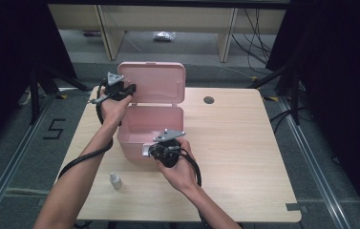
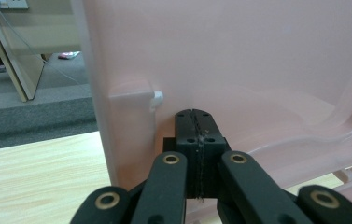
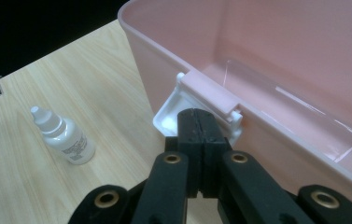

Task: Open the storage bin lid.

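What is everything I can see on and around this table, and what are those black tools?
Storage box: one, pink, left of table middle.
Lid: one, pink, standing open behind the box.
Latch: one, white, on the box's front wall, flipped out.
Dropper bottle: one, white, upright before the box.
Table: one, light wood.
Left gripper: black, jaws shut, against the lid.
Right gripper: black, jaws shut, at the latch.
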{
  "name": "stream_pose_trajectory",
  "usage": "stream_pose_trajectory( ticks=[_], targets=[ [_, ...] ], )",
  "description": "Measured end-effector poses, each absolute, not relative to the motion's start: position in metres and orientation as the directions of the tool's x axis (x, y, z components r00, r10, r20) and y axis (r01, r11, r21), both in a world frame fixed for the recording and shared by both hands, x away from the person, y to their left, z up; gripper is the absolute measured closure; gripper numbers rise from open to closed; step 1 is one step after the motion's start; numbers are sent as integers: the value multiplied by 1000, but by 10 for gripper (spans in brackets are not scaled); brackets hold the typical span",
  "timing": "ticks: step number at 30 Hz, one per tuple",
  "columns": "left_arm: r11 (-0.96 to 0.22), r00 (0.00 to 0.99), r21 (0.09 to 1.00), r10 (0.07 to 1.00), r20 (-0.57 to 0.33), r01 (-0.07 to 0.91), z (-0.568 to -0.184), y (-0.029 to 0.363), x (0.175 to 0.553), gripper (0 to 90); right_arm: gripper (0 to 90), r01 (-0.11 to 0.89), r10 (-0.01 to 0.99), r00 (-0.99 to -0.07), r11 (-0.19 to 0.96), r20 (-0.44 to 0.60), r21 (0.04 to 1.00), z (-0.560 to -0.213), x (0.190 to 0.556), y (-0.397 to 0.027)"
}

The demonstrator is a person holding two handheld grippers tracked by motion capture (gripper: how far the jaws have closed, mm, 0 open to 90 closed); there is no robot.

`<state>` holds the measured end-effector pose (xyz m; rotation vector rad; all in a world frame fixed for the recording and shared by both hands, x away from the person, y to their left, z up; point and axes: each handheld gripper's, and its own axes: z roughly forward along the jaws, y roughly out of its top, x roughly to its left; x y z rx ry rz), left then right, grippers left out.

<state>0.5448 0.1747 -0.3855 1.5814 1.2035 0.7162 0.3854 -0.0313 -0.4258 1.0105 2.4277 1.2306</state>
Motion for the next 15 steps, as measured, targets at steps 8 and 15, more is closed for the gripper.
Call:
stream_pose_trajectory(
  ticks=[8, 15],
  targets=[
    [-30, 330, 929, 939, -101, 369, -389, 175, 547, 899, 900, 478, 674, -733, 408, 97, 778, -425, 384, -31],
    [-36, 324, 922, 941, -98, 385, -392, 175, 548, 899, 900, 477, 675, -732, 408, 95, 778, -425, 384, -32]
  ],
)
